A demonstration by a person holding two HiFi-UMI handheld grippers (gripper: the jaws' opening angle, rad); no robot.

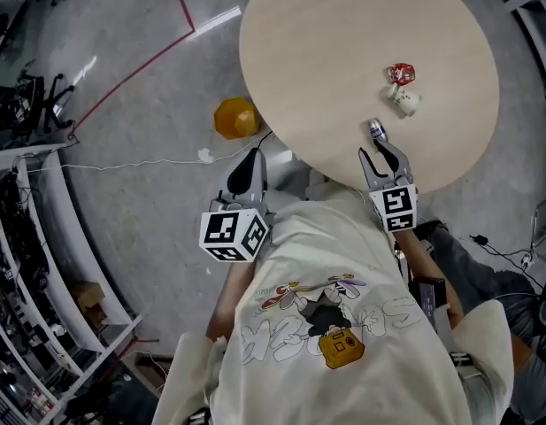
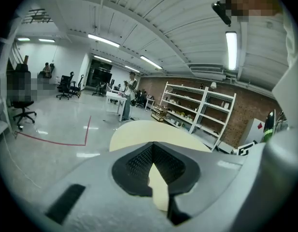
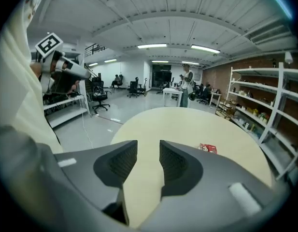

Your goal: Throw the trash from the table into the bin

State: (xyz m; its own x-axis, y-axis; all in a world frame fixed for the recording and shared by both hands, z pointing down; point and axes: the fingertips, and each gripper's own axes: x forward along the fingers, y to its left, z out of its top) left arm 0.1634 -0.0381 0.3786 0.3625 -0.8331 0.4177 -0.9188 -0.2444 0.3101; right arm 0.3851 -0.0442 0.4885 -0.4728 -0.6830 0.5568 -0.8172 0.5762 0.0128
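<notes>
On the round table (image 1: 299,51) I see a red wrapper (image 1: 400,73) with a crumpled white scrap (image 1: 406,102) just beside it, both ahead of my right gripper (image 1: 380,153), whose jaws stand apart with nothing between them. My left gripper (image 1: 249,172), jaws together and empty, hangs off the table's edge, near the yellow bin (image 1: 235,118)

A crumpled red wrapper (image 1: 400,73) is laid on the round pale wooden surface (image 1: 326,51), just behind a white paper wad (image 1: 406,102); an orange bin (image 1: 235,118) is set on the floor (image 1: 140,78), left.
</notes>
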